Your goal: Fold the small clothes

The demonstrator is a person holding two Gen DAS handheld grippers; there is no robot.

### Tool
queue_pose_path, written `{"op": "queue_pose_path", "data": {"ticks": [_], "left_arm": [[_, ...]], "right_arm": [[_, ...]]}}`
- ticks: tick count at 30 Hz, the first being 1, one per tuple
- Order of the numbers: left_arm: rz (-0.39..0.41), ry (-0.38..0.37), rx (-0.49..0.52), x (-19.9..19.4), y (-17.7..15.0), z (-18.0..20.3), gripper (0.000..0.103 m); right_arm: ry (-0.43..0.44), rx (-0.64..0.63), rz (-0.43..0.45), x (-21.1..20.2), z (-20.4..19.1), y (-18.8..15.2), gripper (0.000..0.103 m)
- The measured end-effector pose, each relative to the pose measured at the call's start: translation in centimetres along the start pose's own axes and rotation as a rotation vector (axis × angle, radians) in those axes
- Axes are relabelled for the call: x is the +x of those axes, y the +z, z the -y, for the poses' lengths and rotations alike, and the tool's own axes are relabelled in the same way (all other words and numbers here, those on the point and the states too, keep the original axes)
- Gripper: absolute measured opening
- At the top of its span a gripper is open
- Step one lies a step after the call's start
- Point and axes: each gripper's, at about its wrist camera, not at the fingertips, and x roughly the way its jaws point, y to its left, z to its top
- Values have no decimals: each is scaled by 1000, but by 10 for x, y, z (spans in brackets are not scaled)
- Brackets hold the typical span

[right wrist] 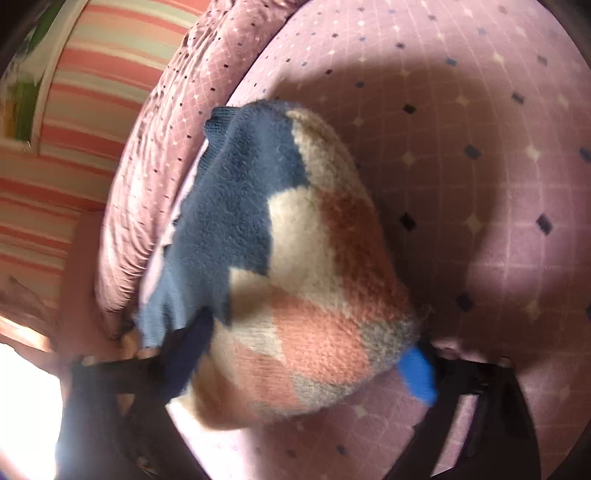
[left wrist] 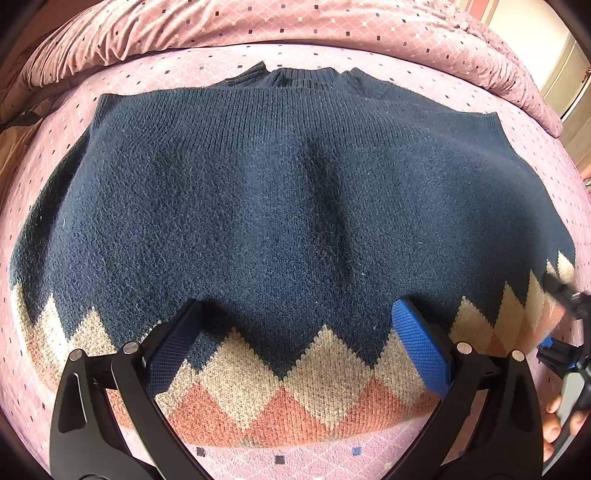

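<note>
A small navy knit sweater (left wrist: 288, 192) with a beige and orange diamond band along its near edge lies spread flat on the pink bed cover (left wrist: 295, 461). My left gripper (left wrist: 295, 343) is open, its blue pads straddling the near patterned edge just above the knit. My right gripper (right wrist: 306, 354) is open around the sweater's near right corner (right wrist: 295, 258), which bulges between its blue pads; the view is blurred. The right gripper also shows at the right edge of the left wrist view (left wrist: 565, 314).
A rumpled pink duvet (left wrist: 258, 26) is bunched along the far side of the bed. A striped wall (right wrist: 74, 110) stands beyond the bed's edge. The bed cover (right wrist: 480, 147) extends to the right of the sweater.
</note>
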Motion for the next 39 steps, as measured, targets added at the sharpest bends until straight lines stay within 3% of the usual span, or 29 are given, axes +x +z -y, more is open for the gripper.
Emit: {"op": "queue_pose_path", "data": {"ticks": [1, 3, 6, 10, 15, 21, 27, 32, 35, 39], "left_arm": [[-2, -2, -1, 1, 0, 0, 100], [-3, 0, 3, 2, 0, 0, 100], [0, -2, 1, 3, 0, 0, 100], [0, -5, 1, 2, 0, -1, 100], [2, -9, 6, 3, 0, -2, 100], [10, 1, 15, 5, -3, 0, 100], [-10, 41, 30, 9, -1, 6, 100], [12, 86, 37, 11, -4, 12, 100], [18, 43, 7, 6, -2, 4, 100], [53, -130, -75, -27, -4, -29, 100]], "right_arm": [[-14, -8, 14, 0, 0, -2, 74], [4, 6, 24, -3, 1, -5, 43], [3, 5, 44, -8, -6, -8, 46], [84, 120, 21, 7, 5, 0, 51], [28, -4, 49, 7, -16, 1, 40], [-113, -224, 108, -4, -56, -8, 36], [-115, -391, 169, -26, -98, -23, 34], [-128, -430, 173, -25, -111, -28, 34], [-148, -439, 182, -26, -117, -28, 33], [-184, -533, 222, -29, -143, -38, 33]]}}
